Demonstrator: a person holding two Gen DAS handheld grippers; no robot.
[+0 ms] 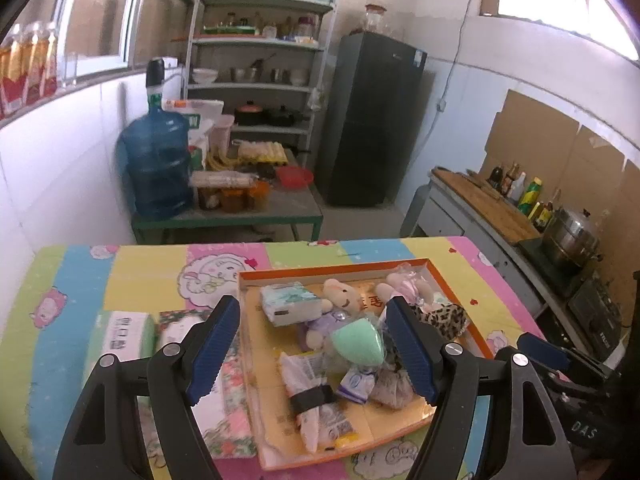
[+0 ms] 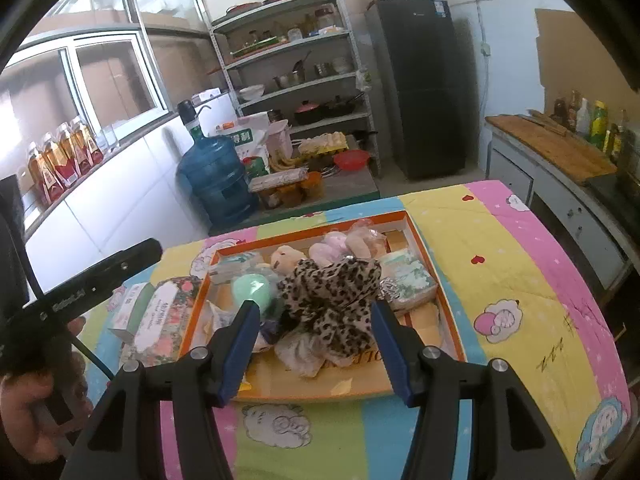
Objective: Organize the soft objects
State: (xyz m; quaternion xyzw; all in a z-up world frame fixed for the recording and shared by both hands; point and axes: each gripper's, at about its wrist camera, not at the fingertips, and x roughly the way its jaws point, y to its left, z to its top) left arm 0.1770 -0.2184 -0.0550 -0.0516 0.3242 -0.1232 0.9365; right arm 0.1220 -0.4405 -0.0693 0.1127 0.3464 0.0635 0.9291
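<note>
A: Both claws are released and hold nothing: the left claw [image 1: 316, 344] and right claw [image 2: 314, 344] hang above the orange tray [image 2: 450, 316].

B: The soft things lie heaped there; the leopard cloth [image 2: 336, 300] could drag the mint sponge [image 2: 252, 288] out with it.

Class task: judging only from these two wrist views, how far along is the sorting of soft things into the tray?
Done: the orange tray already holds the plush bear, mint sponge and leopard cloth. In hand: nothing; the left gripper and right gripper are both open. Left: two tissue packs beside the tray.
</note>
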